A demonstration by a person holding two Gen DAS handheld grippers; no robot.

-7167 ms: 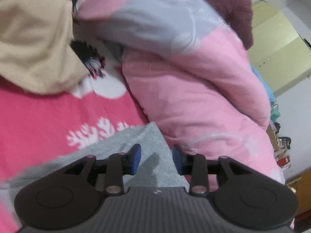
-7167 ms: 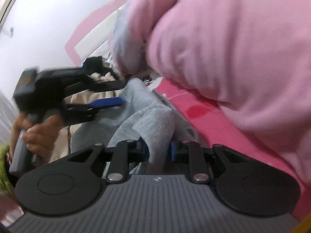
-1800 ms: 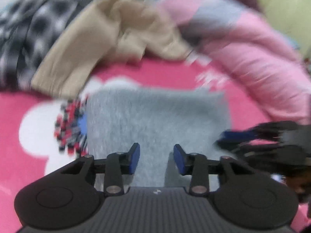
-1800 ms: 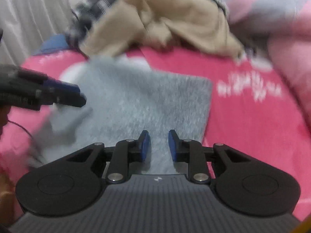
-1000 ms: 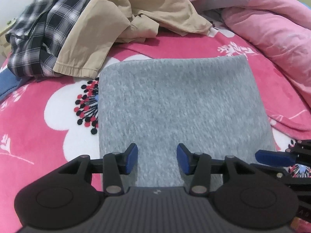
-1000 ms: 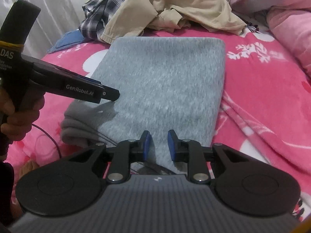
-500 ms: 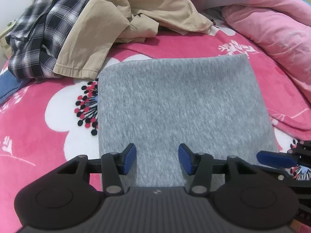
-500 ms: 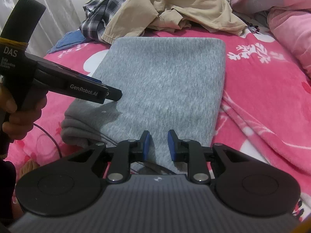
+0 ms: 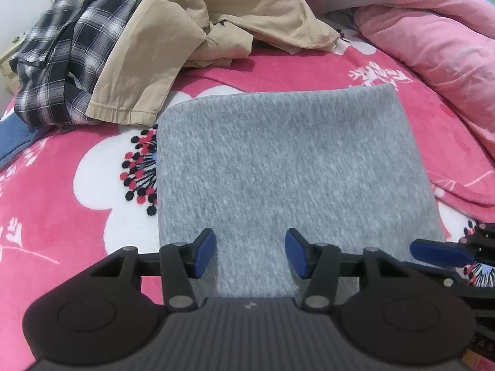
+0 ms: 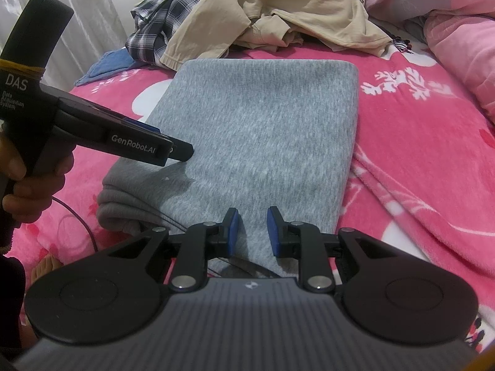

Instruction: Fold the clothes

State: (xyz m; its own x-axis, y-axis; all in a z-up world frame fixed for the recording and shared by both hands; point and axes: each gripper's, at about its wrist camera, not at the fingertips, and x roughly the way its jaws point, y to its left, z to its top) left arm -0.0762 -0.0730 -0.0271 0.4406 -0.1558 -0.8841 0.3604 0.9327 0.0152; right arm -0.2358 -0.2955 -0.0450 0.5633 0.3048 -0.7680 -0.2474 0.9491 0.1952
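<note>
Left wrist view puts the left gripper (image 9: pixel 250 253) over the near end of the folded grey garment (image 9: pixel 287 167), its jaws standing wide apart with nothing pinched, having just been opening; the right gripper (image 10: pixel 252 232) stands with a narrow gap, blue pads (image 10: pixel 232 232) clear of the cloth below; the garment lies flat on the pink flowered blanket (image 10: pixel 417 142); beyond it a beige garment (image 9: pixel 198 31) and a plaid shirt (image 9: pixel 68 52) lie heaped, a pink quilt (image 9: pixel 433 31) to the right; no containers show.
</note>
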